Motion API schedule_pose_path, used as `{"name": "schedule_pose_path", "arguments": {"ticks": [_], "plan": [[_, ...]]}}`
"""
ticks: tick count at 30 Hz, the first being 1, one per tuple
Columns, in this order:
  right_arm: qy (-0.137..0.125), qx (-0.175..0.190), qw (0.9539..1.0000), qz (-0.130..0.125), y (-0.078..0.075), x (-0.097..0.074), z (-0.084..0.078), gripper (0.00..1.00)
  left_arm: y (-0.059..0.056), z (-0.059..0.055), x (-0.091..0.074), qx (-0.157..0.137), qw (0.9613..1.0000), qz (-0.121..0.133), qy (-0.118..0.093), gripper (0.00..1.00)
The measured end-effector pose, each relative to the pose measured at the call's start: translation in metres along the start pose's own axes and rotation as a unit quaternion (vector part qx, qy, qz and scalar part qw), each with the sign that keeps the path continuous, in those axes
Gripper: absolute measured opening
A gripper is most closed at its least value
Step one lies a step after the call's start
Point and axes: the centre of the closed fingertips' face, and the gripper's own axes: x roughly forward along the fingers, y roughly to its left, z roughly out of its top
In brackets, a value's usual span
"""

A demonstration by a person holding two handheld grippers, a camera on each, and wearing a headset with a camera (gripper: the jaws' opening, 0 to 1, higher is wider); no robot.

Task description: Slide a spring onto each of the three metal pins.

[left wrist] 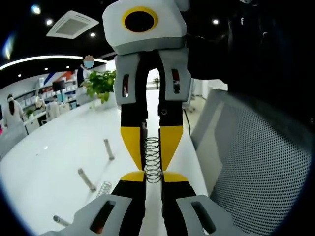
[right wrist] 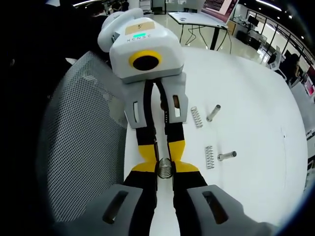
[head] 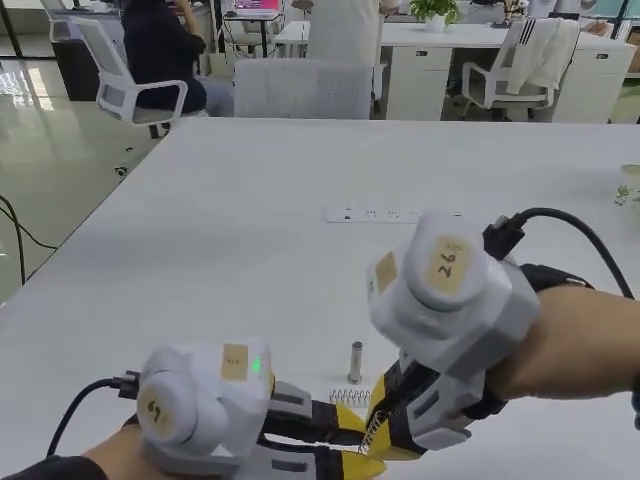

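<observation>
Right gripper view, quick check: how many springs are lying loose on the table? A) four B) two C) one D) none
B: one loose spring lies beside a pin and another spring lies beside a second pin. The third spring is up between the jaws, off the table.

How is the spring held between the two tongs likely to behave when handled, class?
Held by the left tongs and right tongs, the spring shows thin open coils, so it will probably flex and squash rather than stay stiff. Such fine wire suggests it is light. Being round, it might roll if dropped on the smooth table.
</observation>
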Motion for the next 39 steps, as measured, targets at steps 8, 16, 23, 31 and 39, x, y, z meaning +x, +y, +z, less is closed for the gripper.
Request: {"name": "schedule_pose_path", "arguments": {"ticks": [8, 16, 23, 31, 39], "plan": [[-0.001, 0.005, 1.0000, -0.007, -0.006, -0.005, -0.002, 0.08, 0.003, -0.005, -0.004, -0.028, 0.9996, 0.009, -0.003, 0.20], [0.002, 0.016, 0.9997, -0.019, -0.014, -0.012, -0.011, 0.08, 0.006, -0.011, -0.017, -0.055, 0.9981, 0.027, -0.008, 0.31], [0.004, 0.025, 0.9994, -0.025, -0.020, -0.018, -0.019, 0.08, 0.013, -0.020, -0.032, -0.081, 0.9949, 0.059, -0.017, 0.39], [0.004, 0.039, 0.9987, -0.034, -0.028, -0.027, -0.028, 0.08, 0.022, -0.029, -0.056, -0.105, 0.9886, 0.104, -0.028, 0.47], [0.004, 0.053, 0.9976, -0.045, -0.038, -0.038, -0.036, 0.08, 0.032, -0.040, -0.081, -0.131, 0.9793, 0.148, -0.042, 0.54]]}}
